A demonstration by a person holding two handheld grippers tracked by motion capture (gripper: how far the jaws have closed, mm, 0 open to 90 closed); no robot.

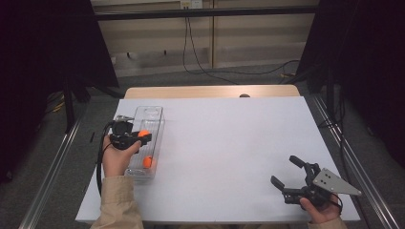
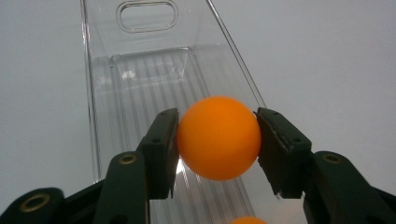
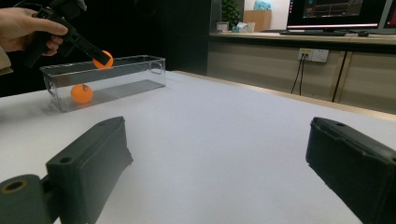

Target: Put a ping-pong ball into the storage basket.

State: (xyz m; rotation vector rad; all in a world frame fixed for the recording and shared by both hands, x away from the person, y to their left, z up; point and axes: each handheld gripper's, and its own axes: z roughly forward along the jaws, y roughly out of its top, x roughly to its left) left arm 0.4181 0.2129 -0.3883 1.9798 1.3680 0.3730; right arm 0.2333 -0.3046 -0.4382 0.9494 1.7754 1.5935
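Left gripper (image 2: 217,140): jaws closed on orange ball (image 2: 218,137), above clear bin (image 1: 155,114) near left edge of surface (image 1: 229,143). Second ball (image 1: 148,162) inside bin. Right gripper (image 1: 286,174): jaws wide open, empty. Risk: smooth ball probably slipping out, bouncing over the wall.

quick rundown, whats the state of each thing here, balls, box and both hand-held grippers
left hand-held gripper: shut on the held orange ball, above the clear box
held orange ball: clamped between both pads, lifted at the level of the box's rim
second orange ball: loose on the box floor, near one end
clear box: upright, open-topped, on the white table
right hand-held gripper: open, nothing between its pads, low over the table
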